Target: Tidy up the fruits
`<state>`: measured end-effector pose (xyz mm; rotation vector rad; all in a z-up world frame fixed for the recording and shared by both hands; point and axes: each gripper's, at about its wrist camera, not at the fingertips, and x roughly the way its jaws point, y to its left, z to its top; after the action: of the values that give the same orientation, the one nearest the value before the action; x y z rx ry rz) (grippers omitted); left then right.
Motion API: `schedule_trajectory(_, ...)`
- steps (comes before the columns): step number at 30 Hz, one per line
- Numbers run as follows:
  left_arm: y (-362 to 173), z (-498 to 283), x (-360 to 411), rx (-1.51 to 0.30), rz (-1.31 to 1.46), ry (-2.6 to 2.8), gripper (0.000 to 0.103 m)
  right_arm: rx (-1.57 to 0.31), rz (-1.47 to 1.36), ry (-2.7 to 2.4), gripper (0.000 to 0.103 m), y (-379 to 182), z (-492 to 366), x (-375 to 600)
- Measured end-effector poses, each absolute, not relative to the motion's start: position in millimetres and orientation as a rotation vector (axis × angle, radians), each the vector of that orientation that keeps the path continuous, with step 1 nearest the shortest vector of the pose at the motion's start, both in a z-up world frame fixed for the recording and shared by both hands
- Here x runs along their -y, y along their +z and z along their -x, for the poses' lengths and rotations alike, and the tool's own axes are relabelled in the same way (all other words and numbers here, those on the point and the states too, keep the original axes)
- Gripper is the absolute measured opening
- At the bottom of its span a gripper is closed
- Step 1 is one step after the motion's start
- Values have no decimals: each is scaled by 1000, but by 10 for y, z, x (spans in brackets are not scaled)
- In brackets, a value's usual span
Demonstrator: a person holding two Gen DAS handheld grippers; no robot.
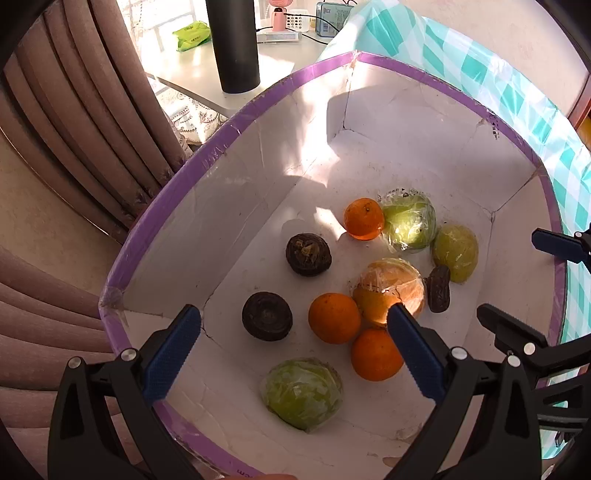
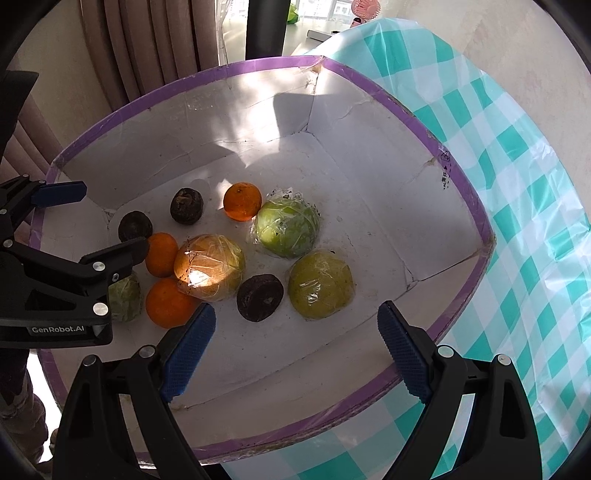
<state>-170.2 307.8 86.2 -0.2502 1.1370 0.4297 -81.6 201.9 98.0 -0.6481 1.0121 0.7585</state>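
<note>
Fruit all lying loose on the floor of a white box with a purple-taped rim (image 2: pixel 476 206), nothing gripped. Three bare oranges: one (image 2: pixel 242 201) toward the far side touching a green fruit in plastic wrap (image 2: pixel 288 230), two more (image 2: pixel 160 254) (image 2: pixel 168 302) close together beside a wrapped orange-yellow fruit (image 2: pixel 210 267) catching a patch of sun. Second wrapped green fruit (image 2: pixel 319 284) near the right wall, third wrapped green one (image 1: pixel 303 393) at the near side, partly hidden in the right wrist view. Three dark, wrinkled round fruits: one (image 2: pixel 260 297) between the sunlit wrapped fruit and the green one, two others (image 2: pixel 186 205) (image 2: pixel 135 226) toward the left wall.

Left gripper (image 1: pixel 295 354) hanging above the box's near left part, blue-padded fingers (image 1: pixel 170 354) wide apart, empty. Right gripper (image 2: pixel 295 354) over the near right edge, fingers (image 2: pixel 404 354) likewise spread, holding nothing.

Box resting on a teal-and-white checked cloth (image 2: pixel 524 229). Beyond it, brown curtains (image 1: pixel 92 110), a white table (image 1: pixel 192 74) with a tall dark cylinder (image 1: pixel 232 44) and a green packet (image 1: pixel 192 35).
</note>
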Motion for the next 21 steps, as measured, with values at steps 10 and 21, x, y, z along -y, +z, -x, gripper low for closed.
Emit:
schedule_trajectory(10,838,1689,-3060,-1162,249,426,101,-1014,635,765,87,984,811,-2014)
schedule_trajectory(21,830,1708,-3054,-1159,246,423,101,-1019,619,772,87,989,803,-2013)
